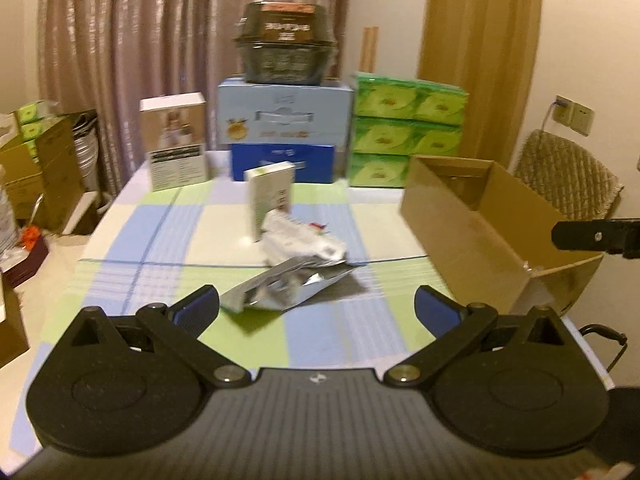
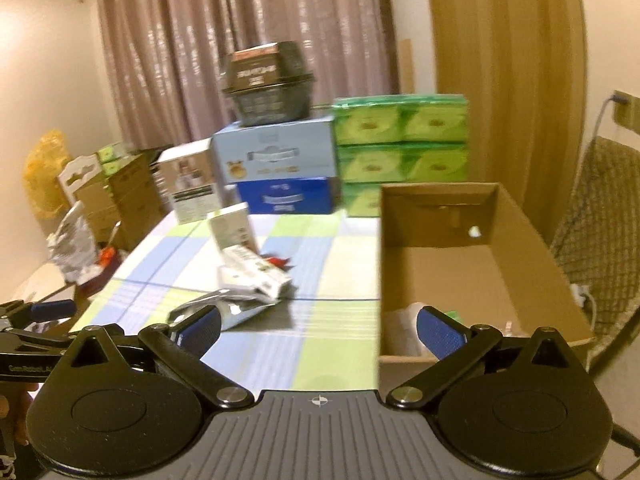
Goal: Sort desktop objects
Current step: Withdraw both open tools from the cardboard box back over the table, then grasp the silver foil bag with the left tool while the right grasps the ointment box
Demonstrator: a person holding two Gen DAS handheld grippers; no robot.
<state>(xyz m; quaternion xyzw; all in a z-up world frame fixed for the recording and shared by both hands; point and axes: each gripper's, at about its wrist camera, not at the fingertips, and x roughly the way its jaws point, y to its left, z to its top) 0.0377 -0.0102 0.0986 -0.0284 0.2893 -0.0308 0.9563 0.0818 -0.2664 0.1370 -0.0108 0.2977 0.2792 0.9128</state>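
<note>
A silver foil pouch (image 1: 280, 286) lies on the checked tablecloth (image 1: 168, 240), just beyond my open, empty left gripper (image 1: 318, 308). Behind it lie a crumpled white packet (image 1: 300, 240) and a small upright white-green box (image 1: 270, 200). An open cardboard box (image 1: 480, 232) stands at the right. My right gripper (image 2: 319, 330) is open and empty, over the near left wall of the cardboard box (image 2: 460, 264), with white items inside. The foil pouch (image 2: 224, 312), white packet (image 2: 252, 276) and small box (image 2: 234, 232) show left of it. My left gripper's finger (image 2: 52, 308) shows at far left.
At the table's back stand a white-brown carton (image 1: 176, 140), a light blue box (image 1: 284, 116) on a dark blue box (image 1: 282, 160), a black container (image 1: 286, 46) on top, and stacked green tissue packs (image 1: 408, 128). A woven chair (image 1: 568, 176) is right; cartons (image 1: 40, 168) are left.
</note>
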